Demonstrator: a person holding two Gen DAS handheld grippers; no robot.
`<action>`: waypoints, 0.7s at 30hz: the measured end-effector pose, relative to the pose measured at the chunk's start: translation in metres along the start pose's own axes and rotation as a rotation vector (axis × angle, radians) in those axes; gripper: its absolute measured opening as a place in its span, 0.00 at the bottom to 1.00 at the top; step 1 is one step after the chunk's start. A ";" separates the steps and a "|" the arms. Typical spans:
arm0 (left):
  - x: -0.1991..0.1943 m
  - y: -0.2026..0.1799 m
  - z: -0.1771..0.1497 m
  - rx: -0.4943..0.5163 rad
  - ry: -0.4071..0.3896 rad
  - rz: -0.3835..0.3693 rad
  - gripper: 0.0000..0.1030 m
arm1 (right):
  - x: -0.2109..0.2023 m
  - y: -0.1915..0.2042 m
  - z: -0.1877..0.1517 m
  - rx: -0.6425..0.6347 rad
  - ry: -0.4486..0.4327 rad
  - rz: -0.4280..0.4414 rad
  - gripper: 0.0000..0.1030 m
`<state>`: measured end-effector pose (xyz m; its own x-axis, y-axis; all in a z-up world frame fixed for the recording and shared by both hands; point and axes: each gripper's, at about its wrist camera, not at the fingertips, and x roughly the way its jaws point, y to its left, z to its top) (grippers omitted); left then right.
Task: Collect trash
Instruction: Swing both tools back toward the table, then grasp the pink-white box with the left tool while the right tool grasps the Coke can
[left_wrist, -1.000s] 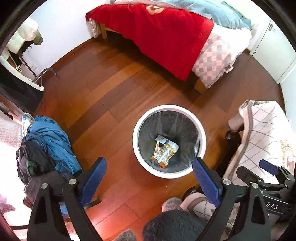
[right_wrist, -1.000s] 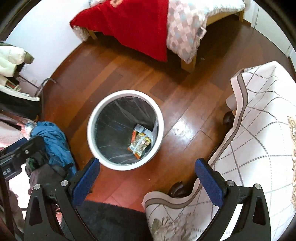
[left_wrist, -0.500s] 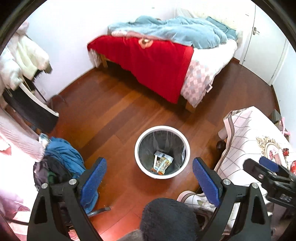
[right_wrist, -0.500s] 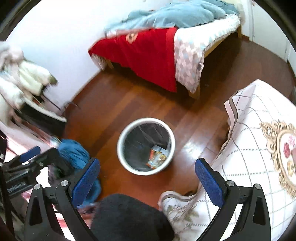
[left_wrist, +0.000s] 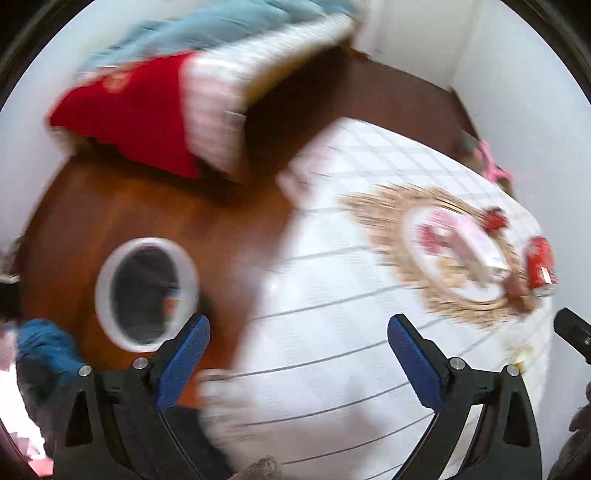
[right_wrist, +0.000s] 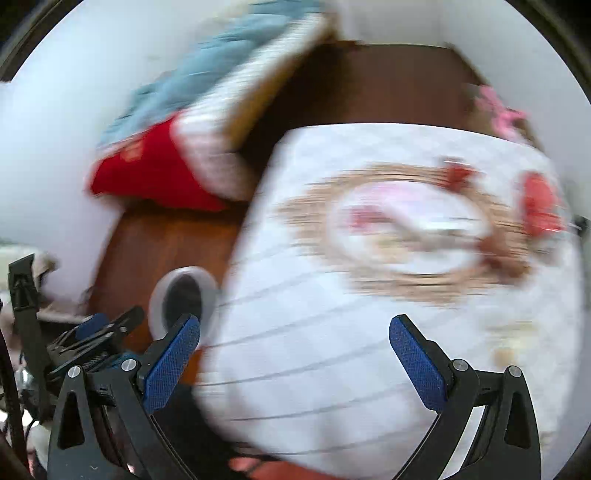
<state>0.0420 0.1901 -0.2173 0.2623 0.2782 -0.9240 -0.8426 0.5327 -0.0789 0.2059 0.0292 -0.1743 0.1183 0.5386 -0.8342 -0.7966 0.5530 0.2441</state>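
Both views are motion-blurred. A white-rimmed trash bin (left_wrist: 146, 290) with a dark liner stands on the wood floor at the left; it also shows in the right wrist view (right_wrist: 183, 301). A red can (left_wrist: 540, 266) lies on the white-clothed table (left_wrist: 332, 332) at the far right, and shows in the right wrist view (right_wrist: 539, 206). A small red scrap (left_wrist: 493, 218) lies beyond it. My left gripper (left_wrist: 298, 356) is open and empty over the table's near edge. My right gripper (right_wrist: 294, 358) is open and empty over the table.
A bed with a red blanket (left_wrist: 136, 110) stands against the far wall. A blue clothes pile (left_wrist: 40, 347) lies on the floor at the left. A pink object (left_wrist: 491, 164) sits beyond the table's far right corner.
Both grippers have swung right and up from above the bin toward the table. The bin has slid to the left of both views and the tabletop now fills the middle.
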 end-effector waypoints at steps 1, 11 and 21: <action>0.018 -0.033 0.010 0.023 0.033 -0.031 0.96 | 0.000 -0.028 0.009 0.019 -0.001 -0.057 1.00; 0.128 -0.191 0.069 0.008 0.335 -0.173 0.94 | 0.048 -0.216 0.102 0.228 0.060 -0.249 1.00; 0.149 -0.231 0.079 0.079 0.310 -0.097 0.54 | 0.110 -0.256 0.123 0.218 0.153 -0.275 1.00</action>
<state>0.3131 0.1712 -0.3076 0.1738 -0.0266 -0.9844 -0.7787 0.6082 -0.1539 0.4962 0.0248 -0.2677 0.2073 0.2595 -0.9432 -0.6010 0.7945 0.0865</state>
